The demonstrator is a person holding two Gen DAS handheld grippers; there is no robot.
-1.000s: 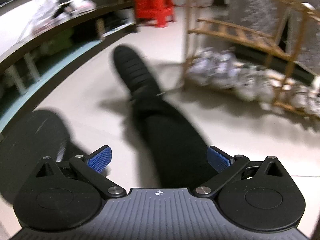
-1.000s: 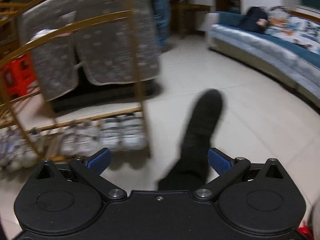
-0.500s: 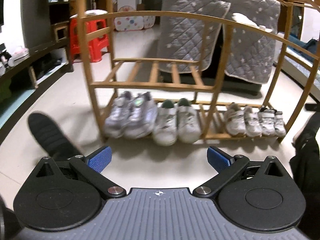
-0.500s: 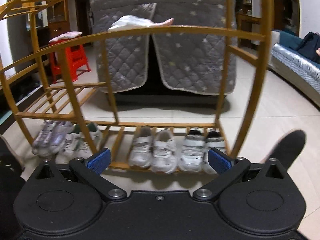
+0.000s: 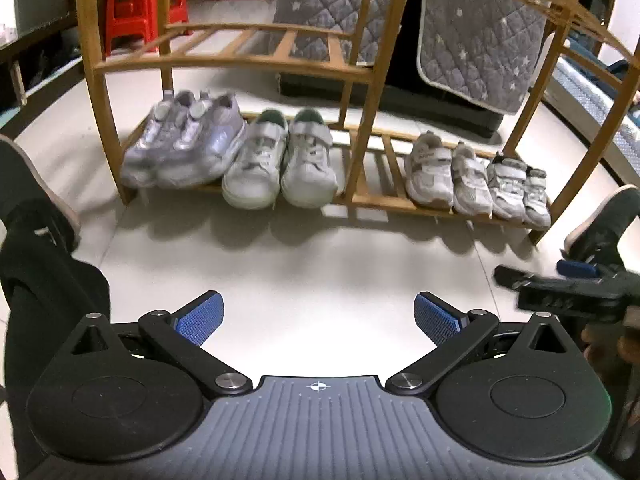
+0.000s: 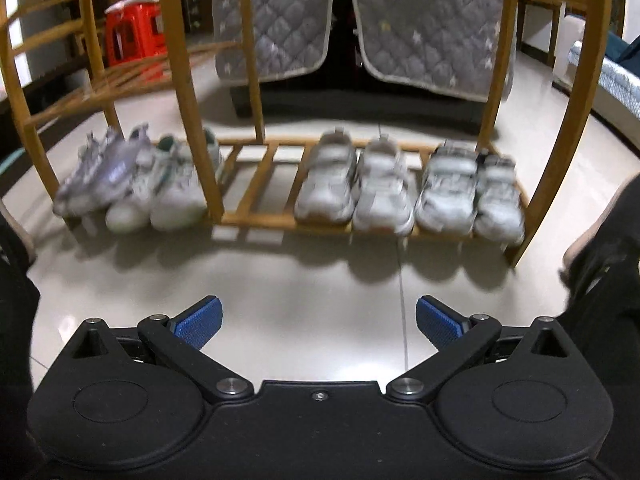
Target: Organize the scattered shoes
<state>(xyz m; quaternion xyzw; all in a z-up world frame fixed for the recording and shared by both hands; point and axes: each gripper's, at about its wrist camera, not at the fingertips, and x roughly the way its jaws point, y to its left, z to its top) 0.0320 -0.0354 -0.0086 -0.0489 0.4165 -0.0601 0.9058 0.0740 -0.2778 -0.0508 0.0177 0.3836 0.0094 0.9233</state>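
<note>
A wooden shoe rack [image 5: 362, 92] [image 6: 256, 196] stands on the tiled floor ahead. Its bottom shelf holds several pairs side by side: silver sneakers [image 5: 182, 148] [image 6: 98, 170] at the left, white sneakers [image 5: 280, 160] [image 6: 168, 188], then small white strap shoes [image 5: 448, 174] [image 6: 354, 186] and smaller grey ones [image 5: 518, 192] [image 6: 470, 196] at the right. My left gripper [image 5: 318, 318] is open over bare floor, short of the rack. My right gripper [image 6: 318, 320] is open too, with nothing between its fingers; it also shows at the right edge of the left wrist view [image 5: 568, 280].
The person's black-clad legs and feet [image 5: 36, 216] [image 6: 604, 248] flank the floor in front of the rack. Grey quilted blankets [image 5: 476, 36] [image 6: 424, 28] hang behind it. A red plastic stool [image 5: 140, 8] [image 6: 136, 36] stands at the back left, a sofa [image 6: 612, 76] at the right.
Both grippers swung from the person's legs and floor to face the rack, then moved closer and lower to it. Both stayed open.
</note>
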